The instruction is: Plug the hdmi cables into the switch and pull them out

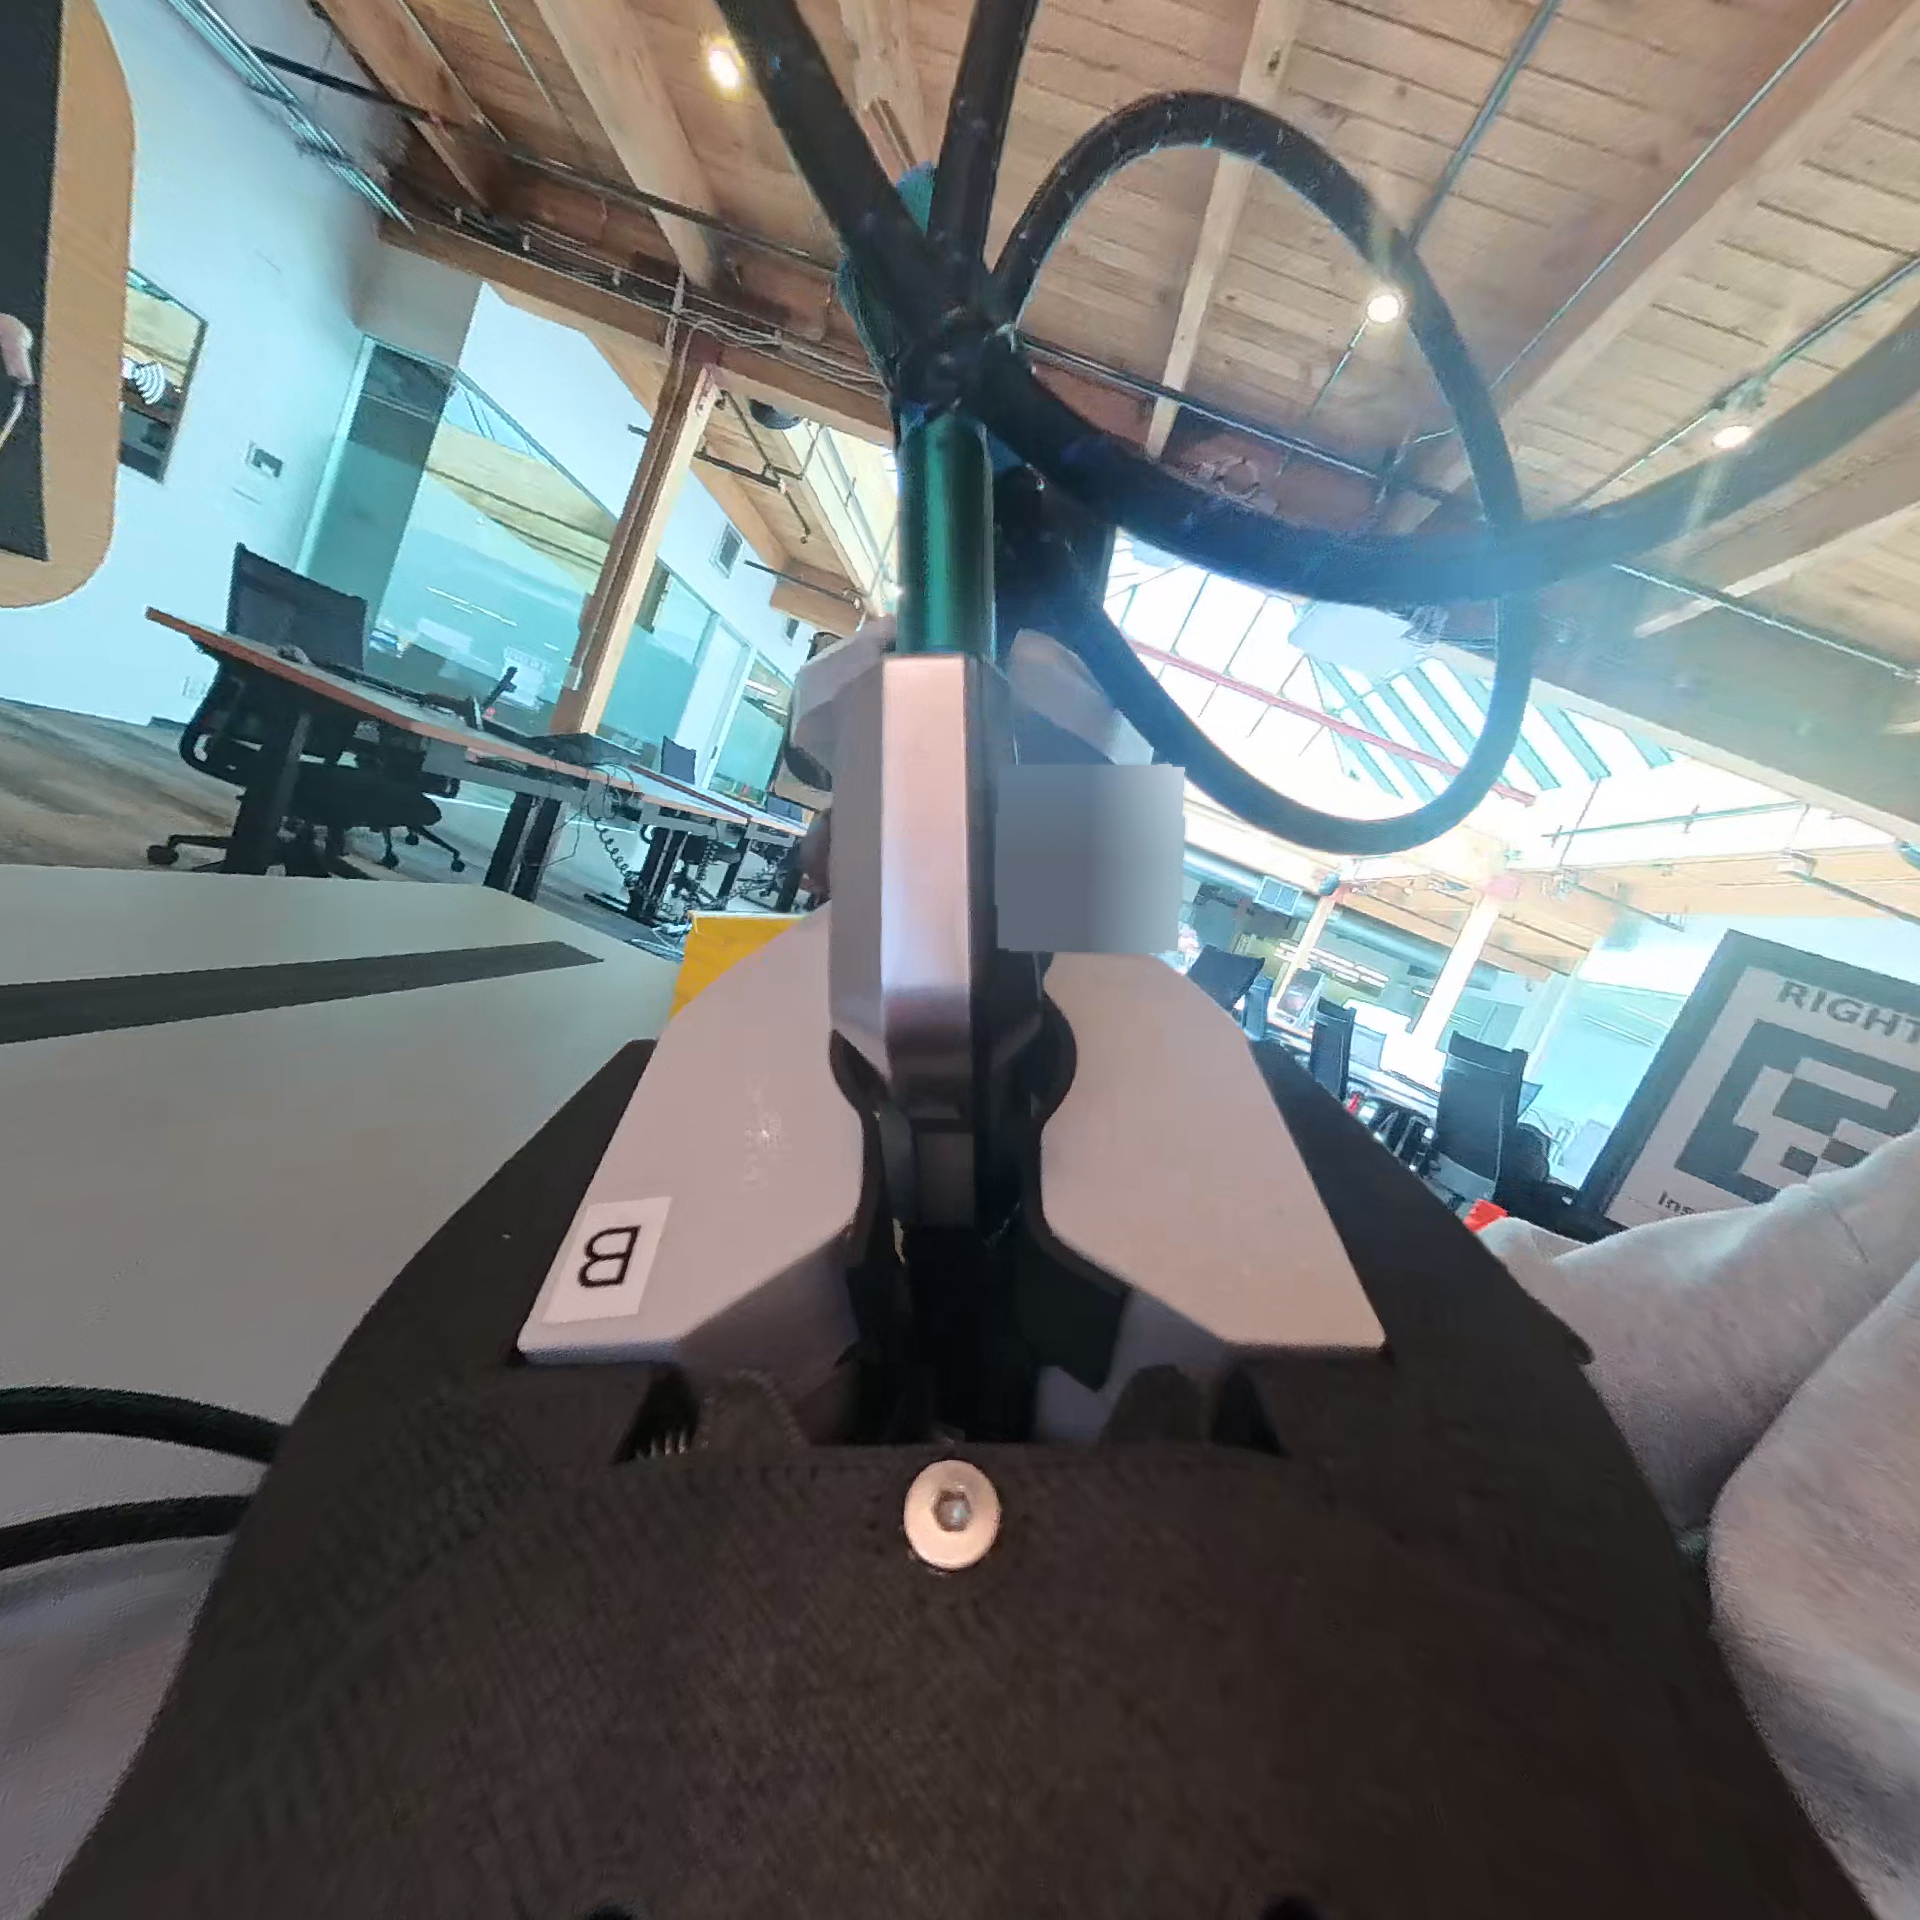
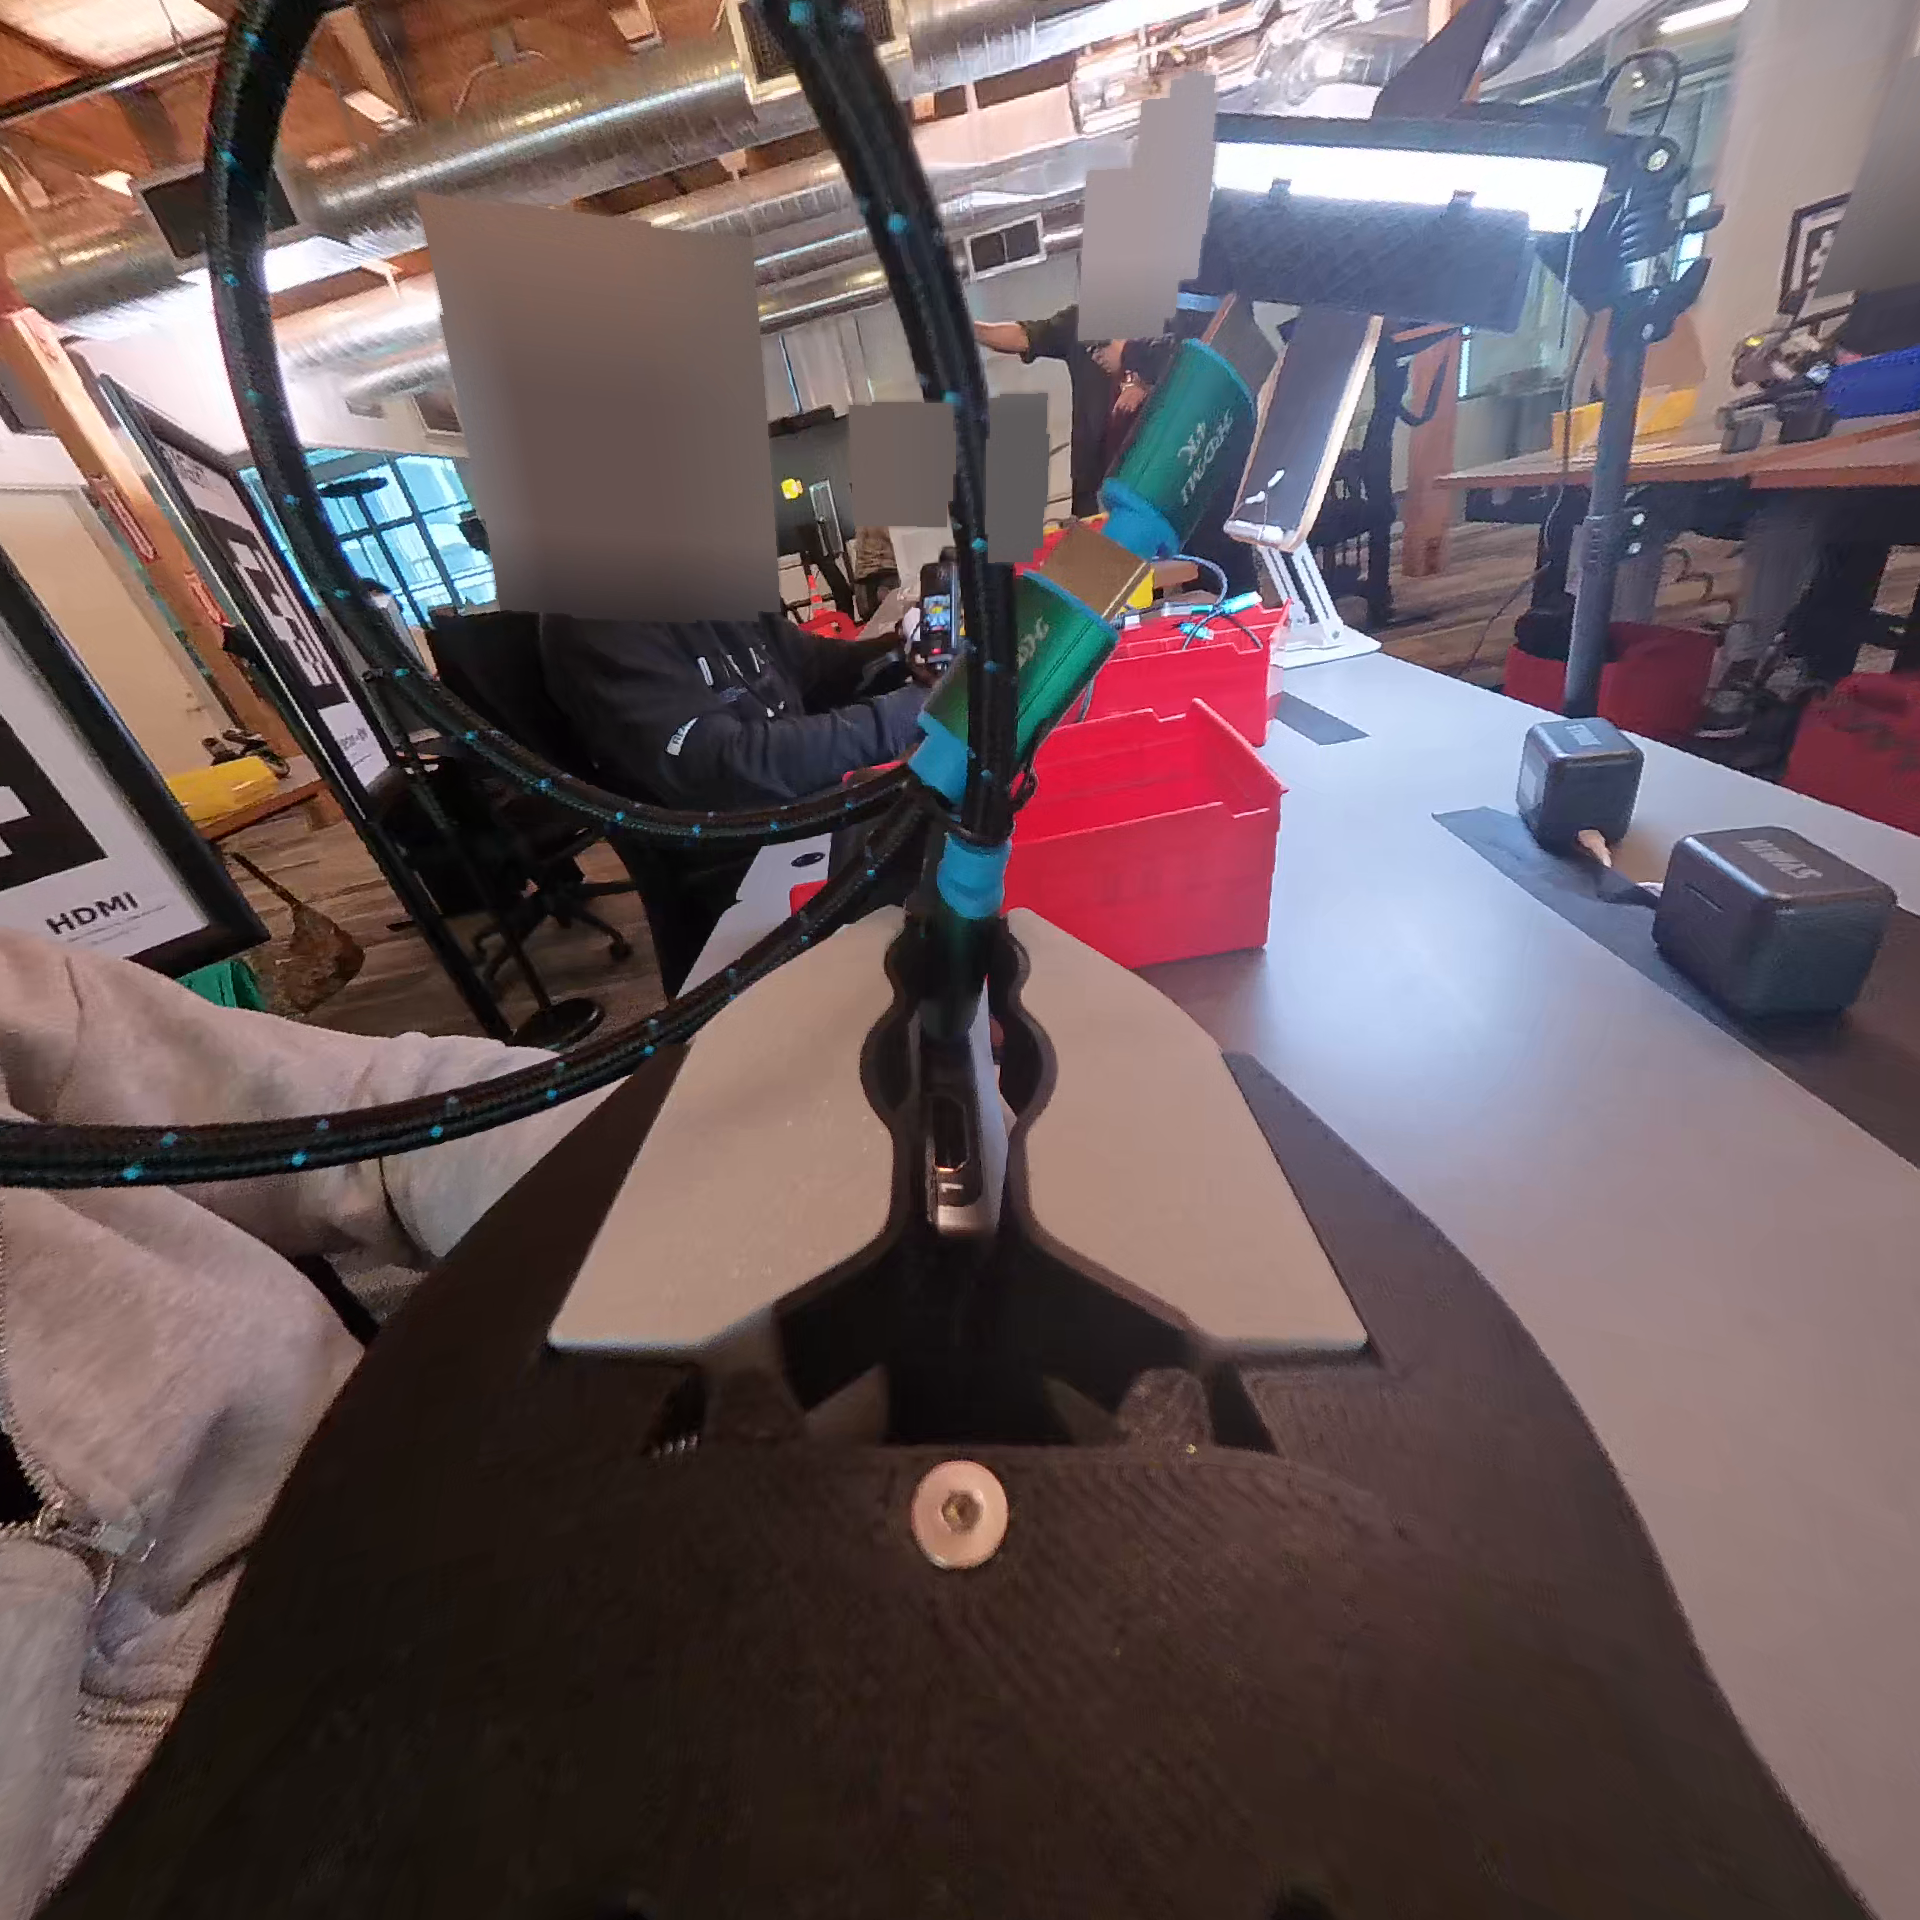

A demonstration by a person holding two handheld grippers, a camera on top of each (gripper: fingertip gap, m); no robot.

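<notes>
The left tongs (image 1: 935,1039) pinch a silver HDMI switch (image 1: 925,862) edge-on, raised above the grey counter (image 1: 260,1143), with a green HDMI plug (image 1: 940,540) seated in its far end. The right tongs (image 2: 951,1039) clamp another green plug (image 2: 951,971) on a braided black cable (image 2: 436,1127). Two more green plugs (image 2: 1179,452) hang beyond it, in front of red bins (image 2: 1143,831).
</notes>
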